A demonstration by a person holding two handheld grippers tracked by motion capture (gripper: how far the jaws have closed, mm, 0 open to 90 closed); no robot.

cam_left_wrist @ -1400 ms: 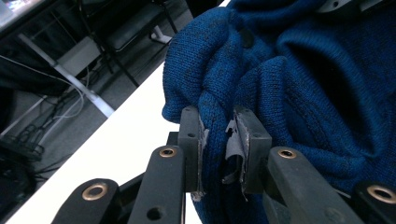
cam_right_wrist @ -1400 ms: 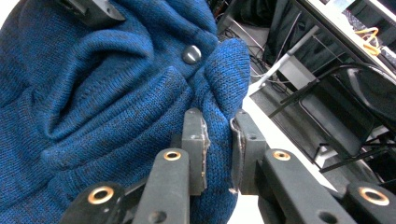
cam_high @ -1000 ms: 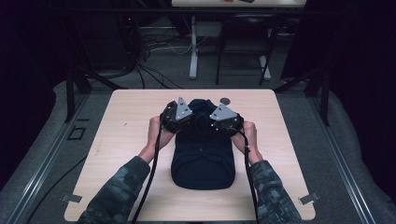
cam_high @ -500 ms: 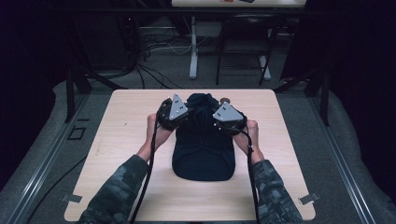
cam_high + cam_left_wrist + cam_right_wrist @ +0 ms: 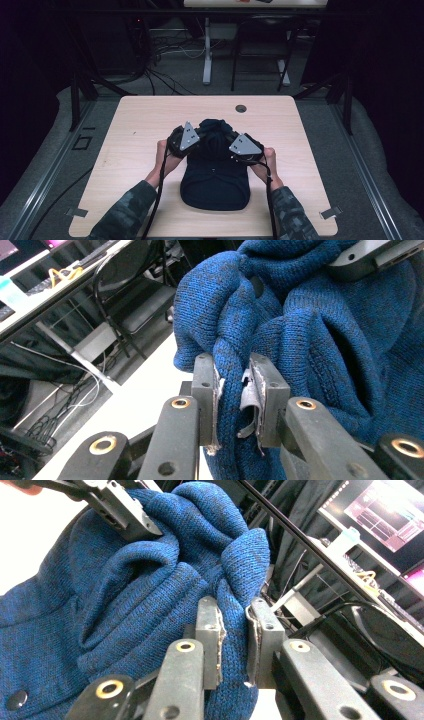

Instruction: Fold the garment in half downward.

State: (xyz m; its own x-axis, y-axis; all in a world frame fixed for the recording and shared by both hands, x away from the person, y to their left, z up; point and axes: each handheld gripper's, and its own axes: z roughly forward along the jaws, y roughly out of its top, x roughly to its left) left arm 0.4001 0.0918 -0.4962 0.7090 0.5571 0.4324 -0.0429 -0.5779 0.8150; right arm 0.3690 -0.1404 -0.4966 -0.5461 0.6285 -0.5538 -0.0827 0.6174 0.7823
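A dark blue knitted garment (image 5: 215, 175) lies on the wooden table (image 5: 135, 120), its far end bunched up between the two grippers. My left gripper (image 5: 192, 136) is shut on a fold of the knit (image 5: 232, 390) at the garment's left side. My right gripper (image 5: 235, 145) is shut on another fold (image 5: 232, 630) at its right side. Each gripper view also shows the other gripper's jaw at the top edge, pressed into the cloth. A dark snap button (image 5: 16, 698) sits on the fabric. The near part of the garment rests flat on the table.
A round cable hole (image 5: 241, 108) is in the table near its far edge. Behind the table are chair and desk legs and cables (image 5: 165, 50) on the floor. A second desk with screens (image 5: 385, 515) stands at the back.
Both grippers have come nearer to me and lower with the garment's far end, which now sits bunched closer to the table's middle. The jaws stay shut on the cloth.
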